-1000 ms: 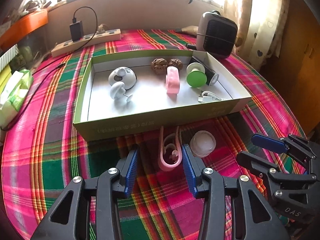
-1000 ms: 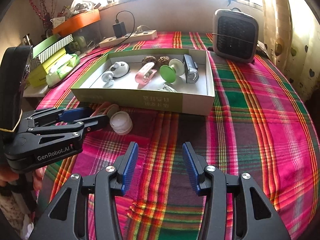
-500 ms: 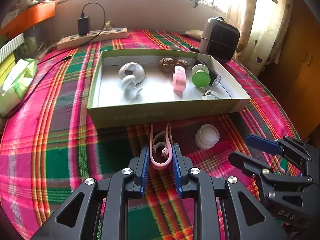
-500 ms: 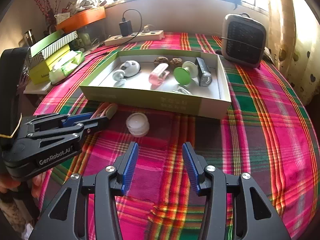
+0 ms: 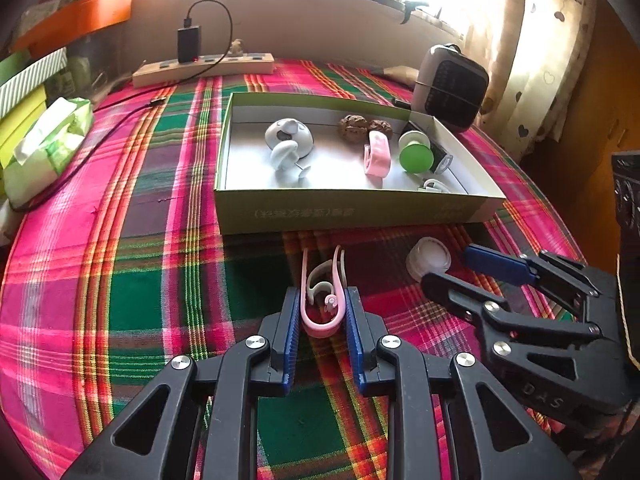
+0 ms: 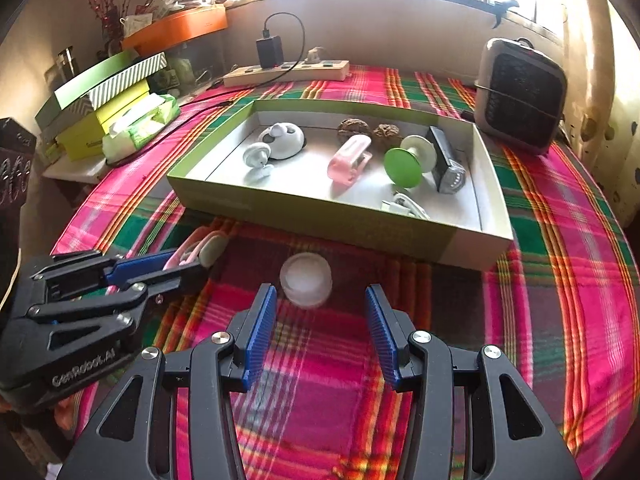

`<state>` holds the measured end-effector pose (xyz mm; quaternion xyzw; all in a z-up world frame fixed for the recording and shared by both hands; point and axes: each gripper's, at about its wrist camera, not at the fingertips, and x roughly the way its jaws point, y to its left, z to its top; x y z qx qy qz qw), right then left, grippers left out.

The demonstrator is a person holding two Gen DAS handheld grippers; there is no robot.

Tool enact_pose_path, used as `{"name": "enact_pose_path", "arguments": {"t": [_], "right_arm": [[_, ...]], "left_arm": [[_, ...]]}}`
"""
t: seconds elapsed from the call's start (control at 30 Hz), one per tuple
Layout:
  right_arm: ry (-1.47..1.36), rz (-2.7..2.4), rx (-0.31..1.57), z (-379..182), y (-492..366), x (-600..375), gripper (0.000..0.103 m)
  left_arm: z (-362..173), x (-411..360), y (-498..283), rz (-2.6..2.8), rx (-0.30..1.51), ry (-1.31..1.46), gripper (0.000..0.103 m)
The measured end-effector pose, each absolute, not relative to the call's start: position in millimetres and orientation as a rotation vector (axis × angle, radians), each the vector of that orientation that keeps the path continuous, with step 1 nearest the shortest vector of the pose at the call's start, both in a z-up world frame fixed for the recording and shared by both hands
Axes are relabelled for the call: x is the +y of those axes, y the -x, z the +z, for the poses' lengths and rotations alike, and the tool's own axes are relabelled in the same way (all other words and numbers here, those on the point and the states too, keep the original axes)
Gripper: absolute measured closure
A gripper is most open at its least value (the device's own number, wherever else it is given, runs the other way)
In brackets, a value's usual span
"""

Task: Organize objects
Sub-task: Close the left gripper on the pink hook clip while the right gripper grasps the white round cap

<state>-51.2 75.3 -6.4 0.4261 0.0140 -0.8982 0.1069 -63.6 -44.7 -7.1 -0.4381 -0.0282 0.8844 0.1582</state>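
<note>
My left gripper (image 5: 323, 308) is shut on a pink clip (image 5: 322, 296), held just in front of the green-sided cardboard box (image 5: 360, 210). The clip also shows in the right wrist view (image 6: 196, 250), between the left gripper's fingers. My right gripper (image 6: 320, 320) is open, its fingers on either side of and just short of a small white round jar (image 6: 306, 280) on the plaid cloth. The jar also shows in the left wrist view (image 5: 429, 258). The box (image 6: 320, 216) holds a white mushroom-shaped item (image 6: 276, 142), another pink clip (image 6: 349, 158), a green round item (image 6: 404, 166), two walnuts (image 6: 370, 130) and a dark lamp (image 6: 446, 160).
A small heater (image 6: 522, 96) stands at the back right. A power strip with a black charger (image 6: 286, 70) lies along the far edge. A tissue pack (image 6: 140, 126) and stacked boxes (image 6: 104, 92) sit at the left. The plaid cloth (image 6: 560, 280) covers a round table.
My left gripper closed on the pink clip. My right gripper moved left and forward until the white jar sits just ahead of its open fingers.
</note>
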Motion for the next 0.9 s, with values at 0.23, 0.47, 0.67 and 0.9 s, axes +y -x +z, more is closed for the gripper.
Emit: {"name": "enact_pose_path", "arguments": {"t": [0.23,0.47,0.67,0.9], "right_arm": [[-1.26,-2.622,0.045,-10,61,74,0.056],[-1.261,-2.62,0.062,-10,65,76,0.056],[-1.254,-2.609,0.077,-10,63,77,0.058],[-1.254,-2.615,0.077,-10,63,82,0.07]], "left_arm": [[-7,-40,68,2.55,-0.046,1.267,0.082],[-6,-35,72,2.564,-0.03,1.288,0.08],[-6,-36,73,2.576,-0.051,1.296,0.08],[-6,-33,73,2.597,-0.044,1.305,0.08]]}}
